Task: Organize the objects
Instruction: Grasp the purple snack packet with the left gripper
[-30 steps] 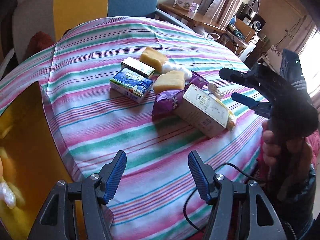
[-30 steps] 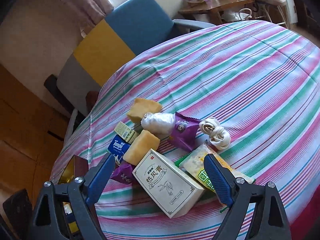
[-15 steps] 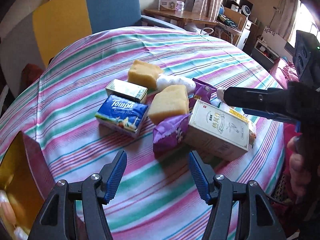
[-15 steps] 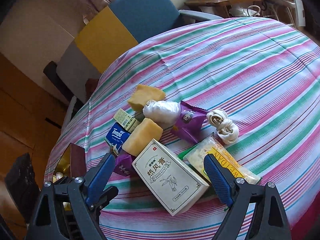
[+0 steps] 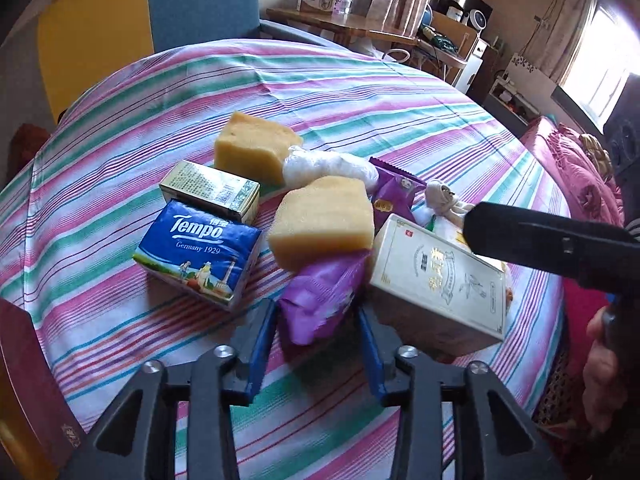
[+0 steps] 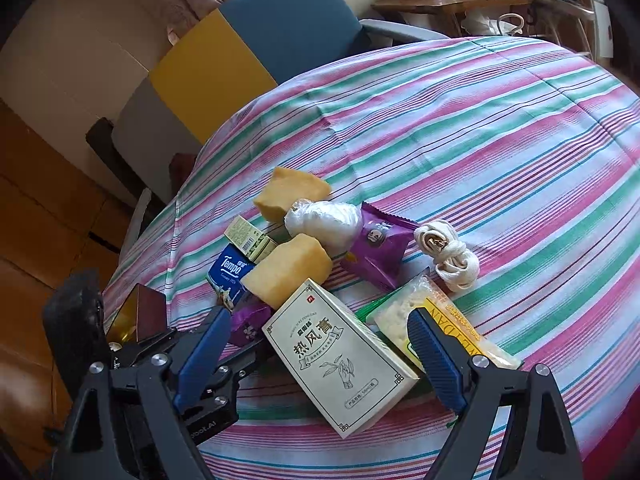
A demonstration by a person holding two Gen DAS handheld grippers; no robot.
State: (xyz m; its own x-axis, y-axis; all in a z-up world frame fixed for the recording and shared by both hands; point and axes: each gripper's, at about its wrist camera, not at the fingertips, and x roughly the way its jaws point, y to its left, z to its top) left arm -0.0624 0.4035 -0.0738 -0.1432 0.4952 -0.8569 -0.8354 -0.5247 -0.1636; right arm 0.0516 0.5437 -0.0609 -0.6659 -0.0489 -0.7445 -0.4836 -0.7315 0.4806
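Compared with half a second ago, the left claw [image 5: 316, 344] has moved in on the pile: its blue fingers, then well short of the things, now stand one on each side of the near end of the purple packet [image 5: 320, 300]. They are narrower apart than before, but whether they touch the wrapper cannot be told. The right claw [image 6: 320, 352] is spread wide as before and hangs over the white box [image 6: 340, 356], one finger at each side, gripping nothing.

The purple packet is crinkled and glossy, lying at 6 o'clock of the heap on the striped table [image 5: 360, 92], its far end tucked under a yellow sponge [image 5: 324, 220]. At 9 o'clock of that sponge sits a blue tissue pack [image 5: 196, 252], with a small gold box [image 5: 210, 190] just behind it at 11 o'clock. A second sponge [image 5: 252, 152] lies at 12 o'clock, touching a white plastic bundle [image 5: 328, 168]. At 3 o'clock the white box leans over a yellow snack bag [image 6: 452, 320], and a coiled white cord [image 6: 448, 256] lies beside a second purple packet [image 6: 376, 244].
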